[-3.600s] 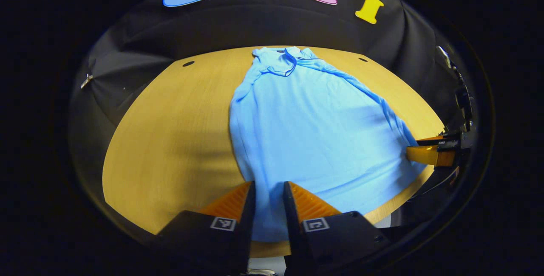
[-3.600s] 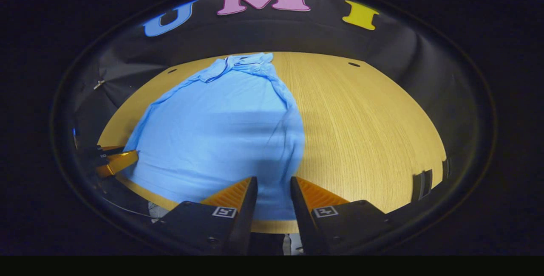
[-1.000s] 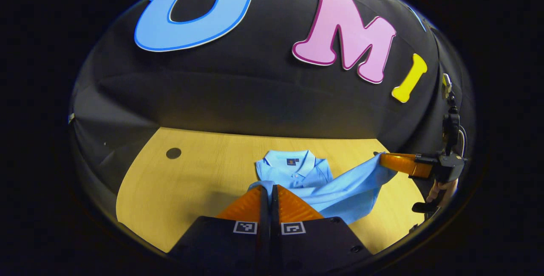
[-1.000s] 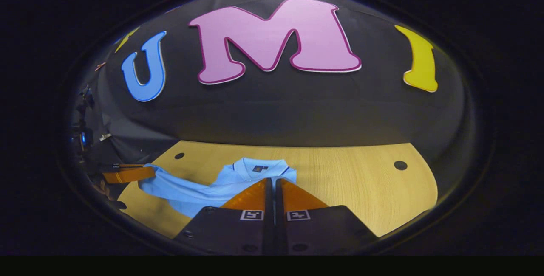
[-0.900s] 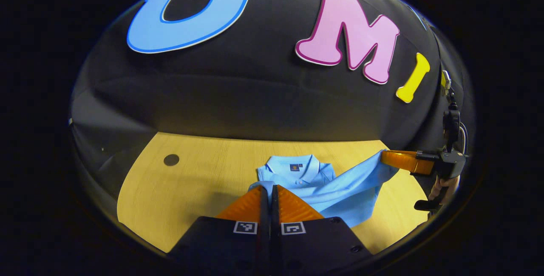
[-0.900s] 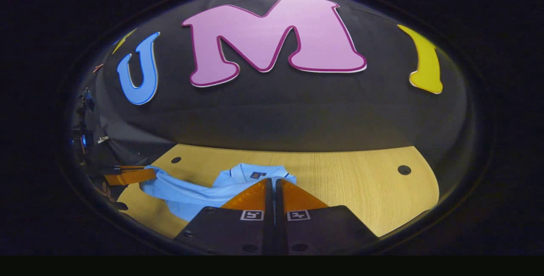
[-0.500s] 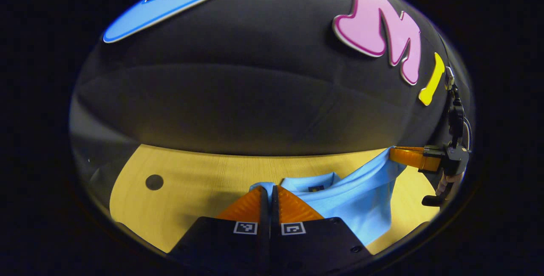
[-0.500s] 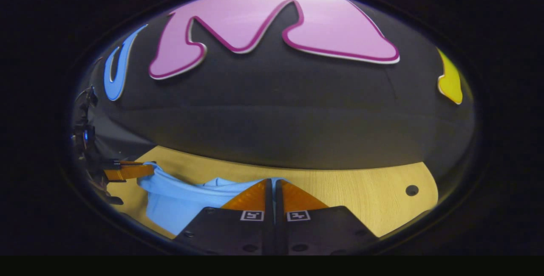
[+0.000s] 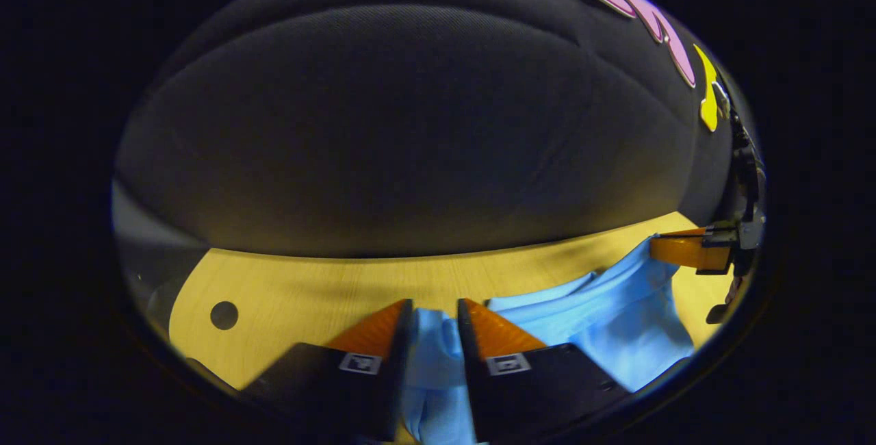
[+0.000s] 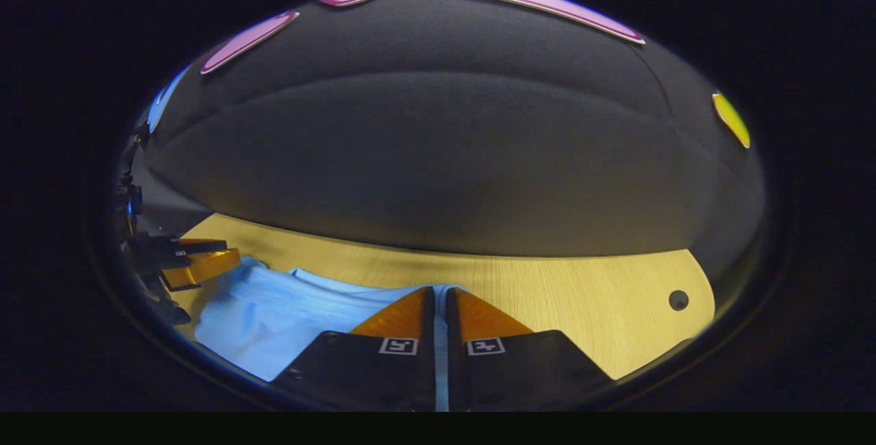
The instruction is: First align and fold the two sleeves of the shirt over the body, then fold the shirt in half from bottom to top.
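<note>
The light-blue shirt (image 9: 602,315) lies low in the left gripper view, spread from bottom centre to the lower right across the wooden table (image 9: 294,287); in the right gripper view it fills the lower left, from the frame edge to bottom centre. Half a second ago its collar was still in sight under the lifted hem; now a smooth layer of cloth covers that area, and I read the bottom-to-top fold as laid over the body.

What has just changed is my left gripper (image 9: 432,311). A moment ago its jaws were pressed together on the hem; now they stand apart, with a bunch of shirt fabric lying loose in the gap between them. I judge that corner released.

My right gripper (image 10: 439,301) has not followed. At bottom centre of its own view the jaws remain nearly closed, with a thin strip of blue cloth between them, so I take it as still pinching its corner of the hem. In the left gripper view it appears at the far right, its tip against the cloth edge.

Both cameras have tipped low and forward, close to the booth wall (image 10: 438,157).

I judge the task almost complete: what remains is to let go with the right side and withdraw without dragging the top layer askew.
</note>
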`<act>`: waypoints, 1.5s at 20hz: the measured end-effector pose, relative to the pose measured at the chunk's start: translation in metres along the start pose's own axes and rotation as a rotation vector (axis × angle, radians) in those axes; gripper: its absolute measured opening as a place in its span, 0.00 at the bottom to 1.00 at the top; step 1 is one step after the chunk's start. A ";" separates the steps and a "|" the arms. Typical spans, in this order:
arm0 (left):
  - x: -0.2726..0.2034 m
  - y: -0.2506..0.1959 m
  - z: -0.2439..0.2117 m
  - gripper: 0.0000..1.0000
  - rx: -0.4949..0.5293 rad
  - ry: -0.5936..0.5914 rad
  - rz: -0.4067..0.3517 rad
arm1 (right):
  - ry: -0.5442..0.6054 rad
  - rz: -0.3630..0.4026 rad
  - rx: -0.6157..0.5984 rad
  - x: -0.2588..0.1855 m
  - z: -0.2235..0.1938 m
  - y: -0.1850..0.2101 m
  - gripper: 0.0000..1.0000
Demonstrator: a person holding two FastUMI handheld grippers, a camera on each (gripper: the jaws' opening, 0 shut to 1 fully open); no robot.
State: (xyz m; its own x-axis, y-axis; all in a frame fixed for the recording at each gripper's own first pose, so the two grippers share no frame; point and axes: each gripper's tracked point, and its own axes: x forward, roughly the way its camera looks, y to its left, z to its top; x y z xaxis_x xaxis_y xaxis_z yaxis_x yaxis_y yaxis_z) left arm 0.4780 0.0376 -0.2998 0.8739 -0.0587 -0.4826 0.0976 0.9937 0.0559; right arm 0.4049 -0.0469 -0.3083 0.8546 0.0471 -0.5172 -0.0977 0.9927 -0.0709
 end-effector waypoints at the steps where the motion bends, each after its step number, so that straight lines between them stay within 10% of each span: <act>1: -0.011 -0.008 0.009 0.59 0.000 -0.025 -0.012 | -0.026 -0.009 -0.004 -0.006 0.007 -0.001 0.13; 5: -0.092 -0.031 0.059 1.00 -0.009 -0.185 -0.039 | -0.141 -0.042 0.022 -0.068 0.041 -0.004 0.95; 6: -0.115 -0.034 0.072 1.00 -0.016 -0.216 -0.042 | -0.173 -0.051 0.019 -0.085 0.053 -0.003 0.99; 15: -0.349 -0.038 0.138 0.99 -0.048 -0.470 -0.051 | -0.447 -0.055 -0.026 -0.291 0.137 0.042 0.99; 30: -0.615 -0.079 0.042 0.99 -0.010 -0.536 -0.038 | -0.521 -0.044 0.035 -0.522 0.078 0.106 0.98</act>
State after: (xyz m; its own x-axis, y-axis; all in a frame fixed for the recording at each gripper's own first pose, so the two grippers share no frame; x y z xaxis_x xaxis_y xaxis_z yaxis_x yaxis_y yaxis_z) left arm -0.0474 -0.0092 0.0292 0.9907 -0.1328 0.0297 0.1316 0.9906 0.0376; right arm -0.0118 0.0424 0.0207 0.9987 0.0459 -0.0213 -0.0469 0.9977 -0.0497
